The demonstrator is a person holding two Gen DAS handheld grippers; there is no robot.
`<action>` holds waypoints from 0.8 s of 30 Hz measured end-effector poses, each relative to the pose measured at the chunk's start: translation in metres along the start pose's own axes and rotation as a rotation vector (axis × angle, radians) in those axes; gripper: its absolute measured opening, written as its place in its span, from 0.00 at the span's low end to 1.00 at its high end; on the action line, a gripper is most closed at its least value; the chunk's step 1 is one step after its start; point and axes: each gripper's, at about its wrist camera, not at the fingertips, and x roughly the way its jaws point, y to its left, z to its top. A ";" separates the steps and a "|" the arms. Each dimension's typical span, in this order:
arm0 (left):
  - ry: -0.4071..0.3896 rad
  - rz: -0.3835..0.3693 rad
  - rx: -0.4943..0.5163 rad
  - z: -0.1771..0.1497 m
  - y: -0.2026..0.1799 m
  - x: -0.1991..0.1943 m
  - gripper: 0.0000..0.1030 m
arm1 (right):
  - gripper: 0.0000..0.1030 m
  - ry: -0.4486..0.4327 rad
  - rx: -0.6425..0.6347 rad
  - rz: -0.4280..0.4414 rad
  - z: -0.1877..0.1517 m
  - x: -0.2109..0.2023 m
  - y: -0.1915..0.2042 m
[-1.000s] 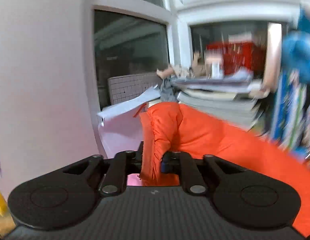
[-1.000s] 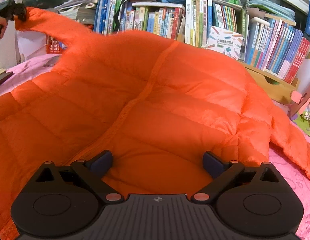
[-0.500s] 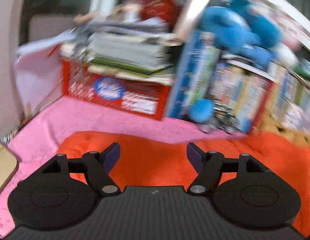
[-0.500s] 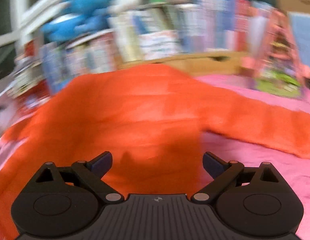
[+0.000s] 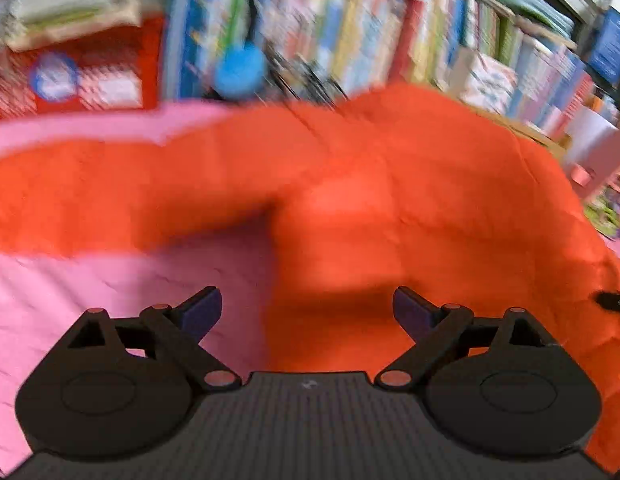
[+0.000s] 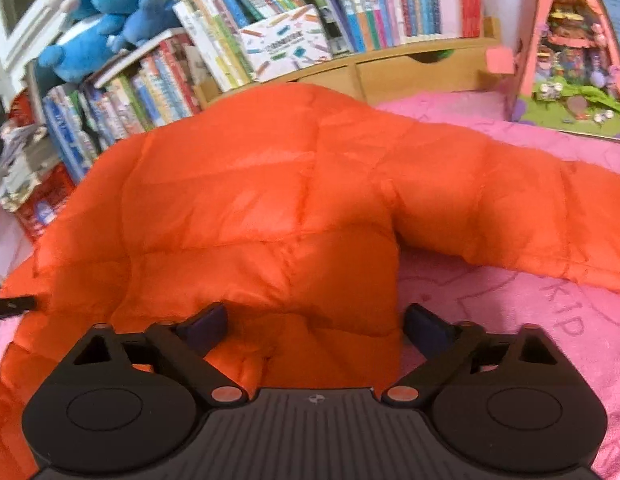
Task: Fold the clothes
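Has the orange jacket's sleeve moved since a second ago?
Yes. The orange puffer jacket's sleeve, earlier lifted before the window, now lies low on the pink blanket, below the red crate.

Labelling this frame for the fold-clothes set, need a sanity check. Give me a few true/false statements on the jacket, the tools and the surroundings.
1. The orange jacket lies on a pink blanket. True.
2. The left tool is clamped on a sleeve. False: its fingers stand apart, nothing pinched; they have just been opening.
3. The jacket's sleeve stretches out to the right in the right wrist view. True.
4. The shelf behind the jacket holds folded towels only. False: it holds rows of books, with blue plush toys on top.
5. The right tool has jacket fabric between its fingers. True: its fingers have just been closing but do not yet press.
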 end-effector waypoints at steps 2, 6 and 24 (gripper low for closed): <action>-0.022 -0.026 0.025 -0.008 -0.007 -0.001 0.53 | 0.50 -0.002 -0.010 0.001 -0.002 -0.002 0.002; 0.013 -0.100 0.076 -0.026 -0.017 -0.019 0.39 | 0.24 -0.017 -0.035 0.024 -0.008 -0.020 0.007; -0.264 -0.111 0.258 0.019 -0.050 -0.120 0.75 | 0.70 -0.131 -0.382 -0.035 0.034 -0.125 0.037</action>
